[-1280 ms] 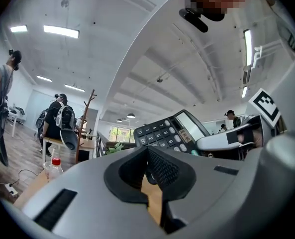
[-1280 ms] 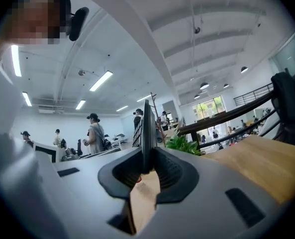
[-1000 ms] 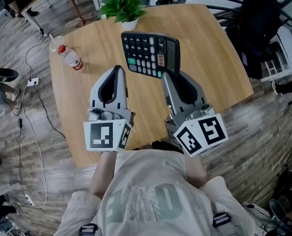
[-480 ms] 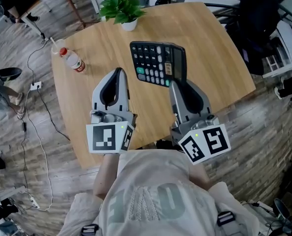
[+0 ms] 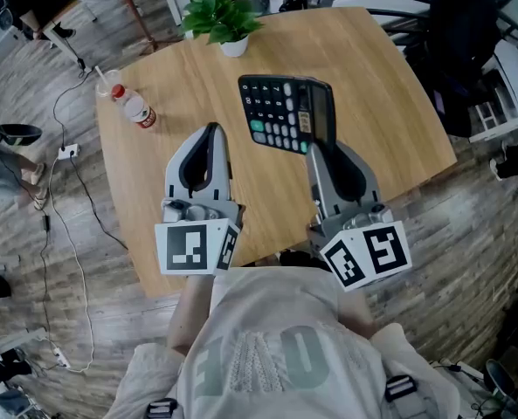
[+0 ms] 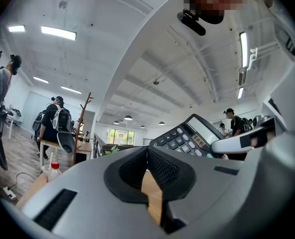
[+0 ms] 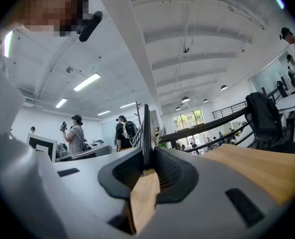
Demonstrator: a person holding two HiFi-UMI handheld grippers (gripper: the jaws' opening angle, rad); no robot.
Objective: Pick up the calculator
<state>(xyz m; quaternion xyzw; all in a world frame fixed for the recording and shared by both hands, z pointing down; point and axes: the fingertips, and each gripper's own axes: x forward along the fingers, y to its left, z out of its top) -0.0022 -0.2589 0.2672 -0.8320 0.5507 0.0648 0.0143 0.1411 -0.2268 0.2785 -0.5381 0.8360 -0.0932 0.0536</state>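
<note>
The black calculator is held off the wooden table, keys facing up and left. My right gripper is shut on its near edge. In the right gripper view the calculator shows edge-on as a thin dark slab clamped between the pads. My left gripper hovers over the table to the left of it, shut with nothing in it. From the left gripper view the calculator stands tilted at the upper right, apart from the left gripper.
A small potted plant stands at the table's far edge. A plastic bottle with a red cap lies near the left edge, beside a clear cup. A black chair is at the right. Cables lie on the floor at the left.
My right gripper has carried the calculator a little to the right and nearer to the person. The left gripper has kept its place.
</note>
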